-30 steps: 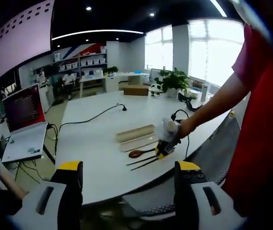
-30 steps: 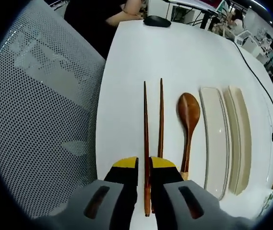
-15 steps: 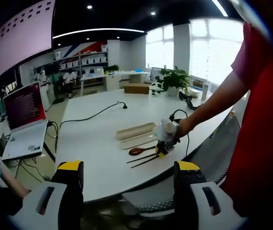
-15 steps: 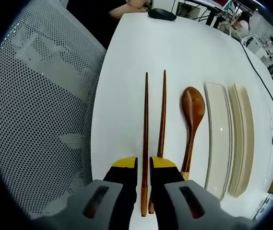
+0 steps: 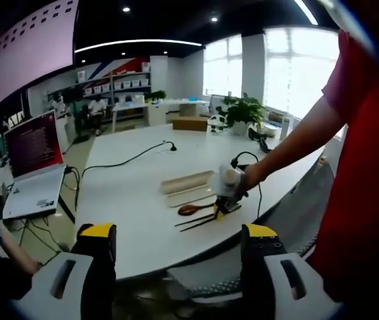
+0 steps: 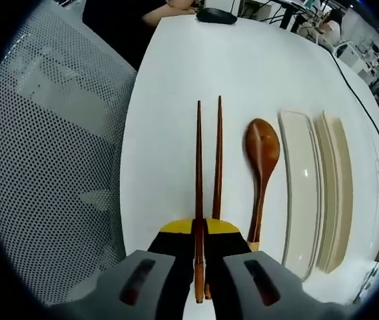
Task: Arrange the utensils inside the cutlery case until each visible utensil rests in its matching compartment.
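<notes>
**Gripping the chopstick pair near its handle end, ahead of transfer to the case**

Right gripper view: the right gripper [image 6: 199, 230] is closing its yellow-tipped jaws onto the two wooden chopsticks [image 6: 208, 173], which are lying side by side on the white table [image 6: 196, 60] and running away from the camera. The jaws are pressing against both sticks with no gap visible, so the pair is judged to be clamped. Just to the right, the wooden spoon [image 6: 261, 160] is resting parallel to them, bowl at the far end. Beyond the spoon, the cream case tray [image 6: 301, 193] is lying open beside its beige lid [image 6: 336, 187]; both are holding nothing as yet. A mesh chair back [image 6: 49, 147] is standing left of the table edge.

Left gripper view: the left gripper [image 5: 176, 257] is hovering well apart from the work, jaws wide open and holding nothing, looking across the table at the utensils and at the person's arm [image 5: 296, 143].

Technique, as a judgement: the sticks are converging slightly toward the handles, so an even squeeze is keeping them together. Lifting level and carrying them over the spoon without brushing it is advisable, as is lowering them lengthwise, parallel to the tray's long walls. Compartment divisions inside the tray cannot be made out.
</notes>
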Motion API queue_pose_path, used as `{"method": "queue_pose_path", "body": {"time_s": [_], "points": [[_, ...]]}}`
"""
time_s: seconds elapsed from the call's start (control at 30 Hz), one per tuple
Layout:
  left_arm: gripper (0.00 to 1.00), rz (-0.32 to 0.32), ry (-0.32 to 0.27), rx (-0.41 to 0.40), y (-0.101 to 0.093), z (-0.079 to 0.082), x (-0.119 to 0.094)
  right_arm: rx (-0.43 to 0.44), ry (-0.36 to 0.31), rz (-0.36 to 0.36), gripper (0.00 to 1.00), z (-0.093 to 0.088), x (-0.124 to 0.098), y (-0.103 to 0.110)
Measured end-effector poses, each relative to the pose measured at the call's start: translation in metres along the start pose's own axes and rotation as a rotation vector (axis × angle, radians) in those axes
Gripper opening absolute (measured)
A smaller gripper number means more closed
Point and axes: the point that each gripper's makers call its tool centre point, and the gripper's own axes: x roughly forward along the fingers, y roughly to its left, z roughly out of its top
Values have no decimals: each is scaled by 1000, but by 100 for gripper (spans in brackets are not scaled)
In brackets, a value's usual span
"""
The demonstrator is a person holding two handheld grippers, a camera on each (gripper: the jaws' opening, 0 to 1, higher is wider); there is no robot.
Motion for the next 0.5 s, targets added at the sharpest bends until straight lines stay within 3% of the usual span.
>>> {"method": "queue_pose_path", "body": {"time_s": [0.3,0.43,0.5], "points": [[78,-3,-18,-8,-10,5,2,-55,14,-8,1,1,0,2],[78,-7,-12,4,-16,6,2,-9,38,-8,0,1,1,-2],[78,-5,-12,8,-16,7,1,66,37,14,0,0,0,1]]}}
